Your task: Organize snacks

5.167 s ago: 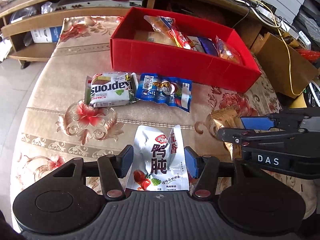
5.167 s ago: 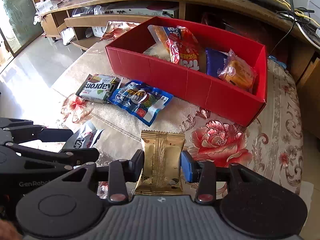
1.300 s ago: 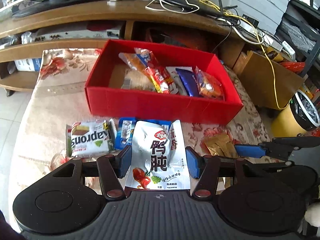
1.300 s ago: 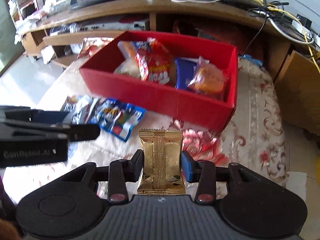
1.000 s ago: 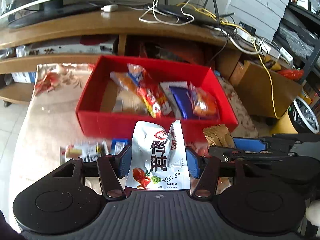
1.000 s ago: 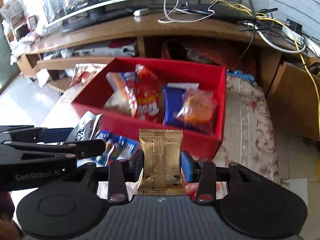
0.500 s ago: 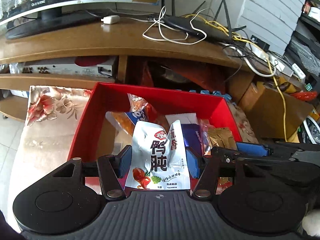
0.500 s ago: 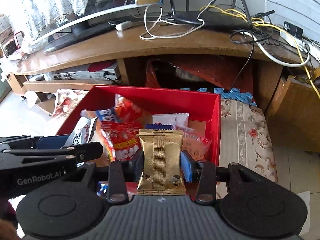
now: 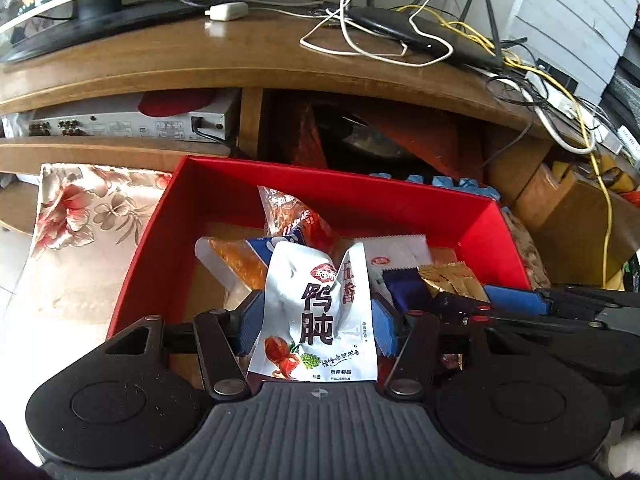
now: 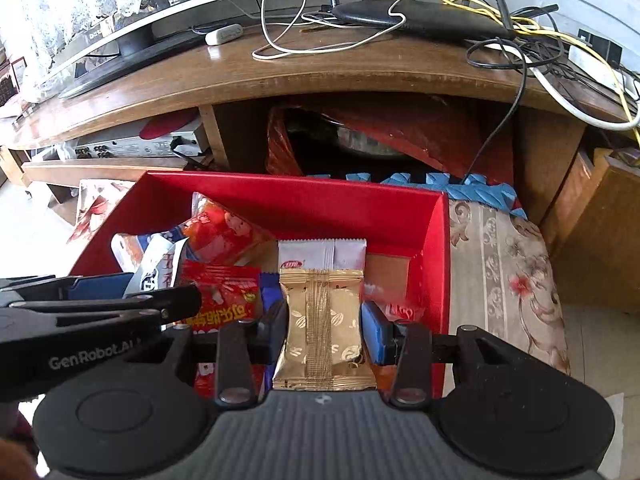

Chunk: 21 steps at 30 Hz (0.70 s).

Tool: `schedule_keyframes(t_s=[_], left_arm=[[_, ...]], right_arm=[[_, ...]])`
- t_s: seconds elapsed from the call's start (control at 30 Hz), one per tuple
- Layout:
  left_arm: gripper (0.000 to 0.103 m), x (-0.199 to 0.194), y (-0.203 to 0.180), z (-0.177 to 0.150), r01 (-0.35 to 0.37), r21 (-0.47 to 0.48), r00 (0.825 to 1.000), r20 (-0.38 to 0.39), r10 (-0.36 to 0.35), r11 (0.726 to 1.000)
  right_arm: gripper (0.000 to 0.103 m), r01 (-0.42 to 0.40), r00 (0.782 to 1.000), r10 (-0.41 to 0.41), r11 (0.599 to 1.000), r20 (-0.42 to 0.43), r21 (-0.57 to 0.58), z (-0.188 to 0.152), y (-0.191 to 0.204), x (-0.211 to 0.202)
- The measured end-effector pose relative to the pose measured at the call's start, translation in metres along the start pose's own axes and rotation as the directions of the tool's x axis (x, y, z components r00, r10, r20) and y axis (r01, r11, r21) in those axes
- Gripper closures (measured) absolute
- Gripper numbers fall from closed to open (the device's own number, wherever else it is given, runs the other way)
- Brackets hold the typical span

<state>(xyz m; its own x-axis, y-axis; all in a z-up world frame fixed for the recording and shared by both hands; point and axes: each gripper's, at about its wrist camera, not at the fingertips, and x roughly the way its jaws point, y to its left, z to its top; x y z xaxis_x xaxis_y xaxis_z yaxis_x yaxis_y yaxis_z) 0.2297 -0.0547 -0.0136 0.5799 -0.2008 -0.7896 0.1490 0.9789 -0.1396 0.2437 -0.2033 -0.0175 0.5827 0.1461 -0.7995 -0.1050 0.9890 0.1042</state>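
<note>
The red box sits below me, toward its right wall. My left gripper is closing tighter on the white pouch pinched between its pads; my right gripper clamps the gold packet. Both hang over the snacks inside.

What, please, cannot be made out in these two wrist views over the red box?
- Floor of the red box: left wrist view, mostly covered by snack packets.
- Lower part of the dark blue packet: left wrist view, behind the right gripper.
- Table in front of the box: both views, hidden by the gripper bodies.
- Print on the gold packet: right wrist view, too small.
</note>
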Motion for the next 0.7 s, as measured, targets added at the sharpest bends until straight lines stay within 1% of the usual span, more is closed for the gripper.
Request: schedule_keyframes(t_s=[0.27, 0.37, 0.43, 0.57, 0.7], left_arm=[[0.039, 0.015, 0.001, 0.006, -0.028, -0.004, 1.0, -0.006, 0.028, 1.0], [0.035, 0.02, -0.002, 0.005, -0.046, 0.028, 0.999, -0.01, 0.046, 0.999], [0.035, 0.021, -0.002, 0.004, -0.052, 0.035, 0.998, -0.016, 0.053, 0.998], [0.034, 0.016, 0.001, 0.005, -0.037, 0.018, 0.999, -0.015, 0.037, 0.999], [0.03, 0.008, 0.003, 0.005, -0.017, 0.005, 1.0, -0.007, 0.017, 1.0]], right_arm=[[0.064, 0.015, 1.0, -0.015, 1.0, 0.007, -0.017, 0.005, 0.0, 0.014], [0.064, 0.031, 1.0, -0.031, 0.999, -0.003, -0.029, 0.002, -0.001, 0.019], [0.064, 0.038, 0.999, -0.038, 0.998, -0.002, -0.04, 0.0, 0.001, 0.017], [0.063, 0.034, 0.999, -0.034, 0.999, -0.011, -0.022, -0.001, 0.0, 0.012], [0.058, 0.034, 0.999, -0.034, 0.999, -0.014, -0.013, -0.003, -0.002, 0.006]])
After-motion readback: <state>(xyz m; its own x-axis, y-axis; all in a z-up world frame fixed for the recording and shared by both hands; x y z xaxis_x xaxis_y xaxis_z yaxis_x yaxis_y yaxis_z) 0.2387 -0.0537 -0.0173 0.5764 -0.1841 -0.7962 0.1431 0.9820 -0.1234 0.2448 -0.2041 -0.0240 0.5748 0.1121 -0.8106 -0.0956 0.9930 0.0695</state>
